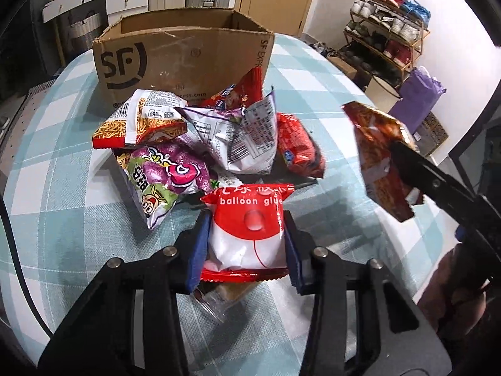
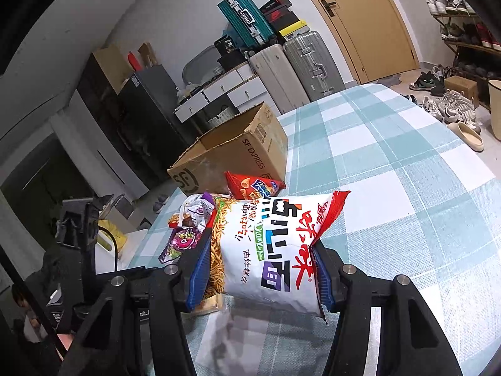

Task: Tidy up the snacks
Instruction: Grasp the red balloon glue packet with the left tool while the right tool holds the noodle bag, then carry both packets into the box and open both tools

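My left gripper (image 1: 247,219) is shut on a red-and-white "balloon glue" packet (image 1: 247,235) at the near edge of a snack pile, its blue pads (image 1: 197,250) pressing both sides. The pile holds a purple packet (image 1: 169,175), a noodle-print bag (image 1: 141,122), a white-and-purple bag (image 1: 241,138) and a red packet (image 1: 297,150). Behind it stands an open SF cardboard box (image 1: 184,59) (image 2: 238,153). My right gripper (image 2: 263,241) is shut on a white noodle snack bag (image 2: 275,250), held above the table to the right of the pile (image 1: 382,156).
The table wears a teal-and-white checked cloth (image 1: 62,188) (image 2: 407,172). A clear wrapper (image 1: 216,300) lies under the left gripper. A red chips bag (image 2: 253,185) leans against the box. Off the table are suitcases (image 2: 300,62), a shoe rack (image 1: 385,31) and a purple bag (image 1: 419,97).
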`<state>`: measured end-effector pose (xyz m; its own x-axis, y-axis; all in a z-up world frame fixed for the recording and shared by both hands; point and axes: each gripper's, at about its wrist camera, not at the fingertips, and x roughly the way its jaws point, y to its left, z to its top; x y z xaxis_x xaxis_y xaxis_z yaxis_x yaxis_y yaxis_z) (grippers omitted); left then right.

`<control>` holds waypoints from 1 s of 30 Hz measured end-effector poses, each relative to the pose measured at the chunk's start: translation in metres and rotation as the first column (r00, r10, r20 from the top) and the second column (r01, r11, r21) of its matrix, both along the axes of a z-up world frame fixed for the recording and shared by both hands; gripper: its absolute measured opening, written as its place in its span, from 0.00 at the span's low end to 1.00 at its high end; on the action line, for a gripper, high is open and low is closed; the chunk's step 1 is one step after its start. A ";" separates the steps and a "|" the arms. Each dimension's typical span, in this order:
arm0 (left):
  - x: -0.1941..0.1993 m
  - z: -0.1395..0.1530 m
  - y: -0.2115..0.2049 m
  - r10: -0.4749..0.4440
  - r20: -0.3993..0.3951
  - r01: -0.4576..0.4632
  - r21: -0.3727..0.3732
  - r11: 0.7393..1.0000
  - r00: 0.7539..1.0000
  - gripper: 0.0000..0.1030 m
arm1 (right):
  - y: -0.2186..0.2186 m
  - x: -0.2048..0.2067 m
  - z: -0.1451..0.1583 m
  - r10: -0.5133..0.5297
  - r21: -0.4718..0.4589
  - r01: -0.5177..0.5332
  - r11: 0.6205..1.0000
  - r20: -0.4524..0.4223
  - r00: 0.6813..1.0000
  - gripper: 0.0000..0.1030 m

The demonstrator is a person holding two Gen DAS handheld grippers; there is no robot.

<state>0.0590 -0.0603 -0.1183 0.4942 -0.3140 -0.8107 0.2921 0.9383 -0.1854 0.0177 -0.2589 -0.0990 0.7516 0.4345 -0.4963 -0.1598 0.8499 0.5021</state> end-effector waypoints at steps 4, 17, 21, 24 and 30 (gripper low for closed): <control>-0.007 0.014 0.005 -0.002 0.021 0.003 -0.019 1.000 1.000 0.39 | 0.007 0.001 0.006 0.013 -0.010 -0.013 1.000 0.009 1.000 0.55; -0.003 0.072 0.036 0.028 0.136 -0.023 -0.037 0.999 0.990 0.39 | 0.030 0.025 0.032 0.081 -0.022 -0.080 0.997 0.037 0.996 0.55; 0.008 0.085 0.042 0.043 0.153 -0.037 -0.046 0.998 0.987 0.39 | 0.036 0.036 0.041 0.100 -0.030 -0.099 0.995 0.050 0.994 0.55; 0.016 0.092 0.045 0.054 0.166 -0.046 -0.053 0.998 0.985 0.39 | 0.040 0.046 0.049 0.114 -0.031 -0.113 0.993 0.056 0.992 0.55; 0.038 0.107 0.049 0.061 0.185 -0.049 -0.068 0.997 0.981 0.39 | 0.052 0.068 0.066 0.146 -0.057 -0.142 0.988 0.077 0.986 0.55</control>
